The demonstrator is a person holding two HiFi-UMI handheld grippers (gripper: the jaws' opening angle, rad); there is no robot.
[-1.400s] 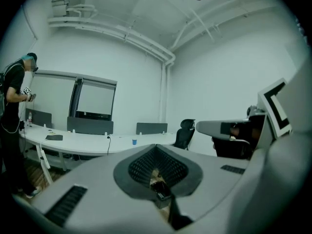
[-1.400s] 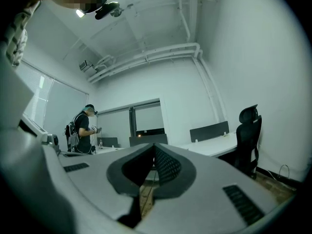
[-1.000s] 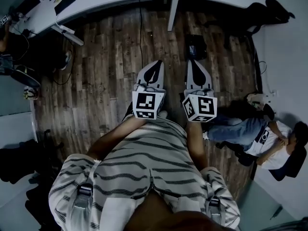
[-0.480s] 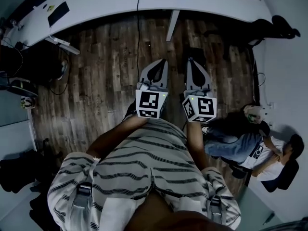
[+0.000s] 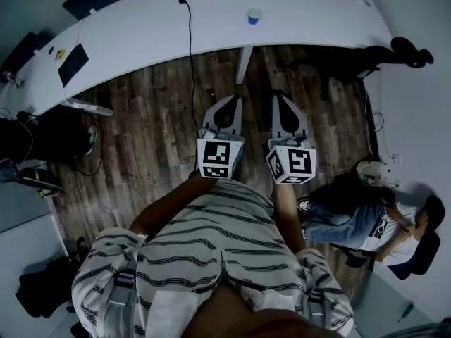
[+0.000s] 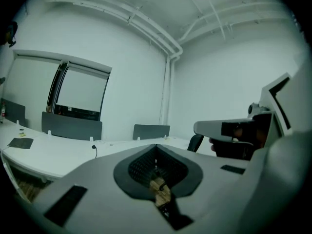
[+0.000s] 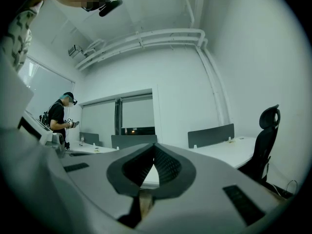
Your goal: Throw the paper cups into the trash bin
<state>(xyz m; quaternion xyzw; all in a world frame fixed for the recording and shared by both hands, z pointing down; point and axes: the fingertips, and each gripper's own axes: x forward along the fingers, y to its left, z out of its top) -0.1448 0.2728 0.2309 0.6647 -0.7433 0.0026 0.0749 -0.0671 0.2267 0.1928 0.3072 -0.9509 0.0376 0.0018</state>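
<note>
You hold both grippers side by side over the wood floor (image 5: 151, 136), just ahead of your striped shirt (image 5: 211, 238). Your left gripper (image 5: 227, 105) has its jaws pressed together with nothing between them. Your right gripper (image 5: 282, 104) is the same, closed and empty. One blue cup (image 5: 254, 16) stands upright on the far white desk (image 5: 141, 27), beyond the grippers and well apart from them. A black cable (image 5: 190, 48) crosses the desk left of the cup. A person (image 5: 373, 217) sits at the right
</note>
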